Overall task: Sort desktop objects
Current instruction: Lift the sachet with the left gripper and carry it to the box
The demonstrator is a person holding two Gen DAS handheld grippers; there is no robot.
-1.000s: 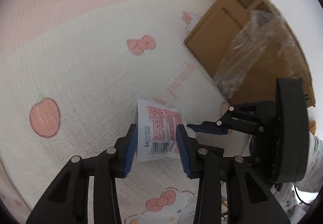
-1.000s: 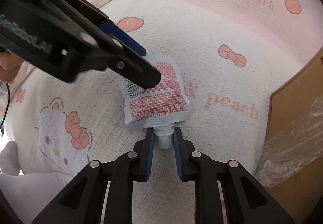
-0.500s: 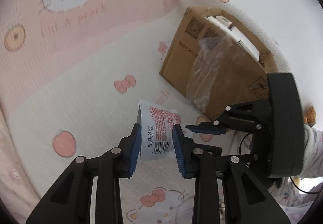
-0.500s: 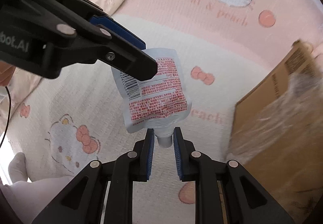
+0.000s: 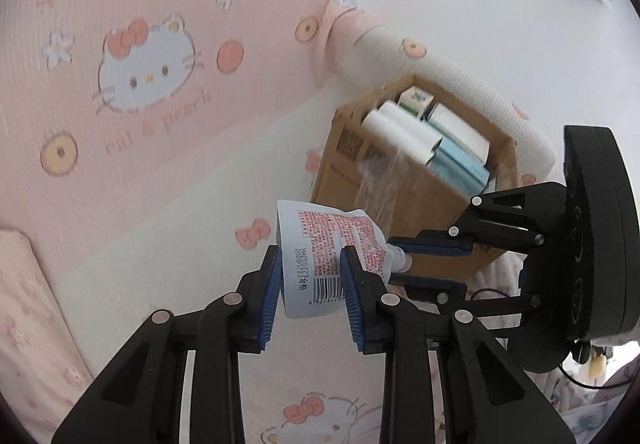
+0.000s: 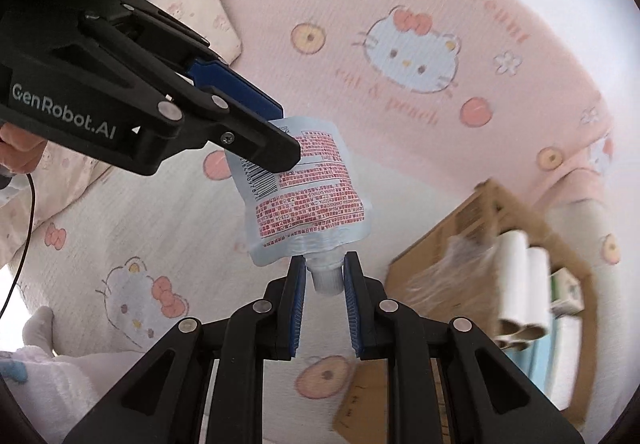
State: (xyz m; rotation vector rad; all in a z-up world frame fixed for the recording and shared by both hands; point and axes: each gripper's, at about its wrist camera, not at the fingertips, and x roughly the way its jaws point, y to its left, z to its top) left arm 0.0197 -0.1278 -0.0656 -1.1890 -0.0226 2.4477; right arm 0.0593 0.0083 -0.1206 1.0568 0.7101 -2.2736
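A pale blue spouted pouch (image 5: 324,240) with red print and a barcode hangs in the air above the bed, held at both ends. My left gripper (image 5: 311,252) has the pouch's bottom edge between its blue pads, pressing its sides, and its jaws are closing. In the right wrist view the same pouch (image 6: 304,188) hangs spout down. There my right gripper (image 6: 325,260) is shut on the white cap (image 6: 327,280). The left gripper (image 6: 282,132) reaches in from the upper left, and the right gripper (image 5: 394,260) comes in from the right in the left wrist view.
An open cardboard box (image 5: 348,148) stands on the bed to the right, holding white rolls (image 5: 400,132) and pale blue packs, with clear film (image 5: 384,180) hanging over its side. A pink cat-print blanket (image 5: 160,92) covers the bed. A pillow (image 6: 200,16) lies at upper left.
Both grippers have risen together with the pouch, lifting it off the blanket. The box's open top and contents have come into view. The left jaws have narrowed on the pouch.
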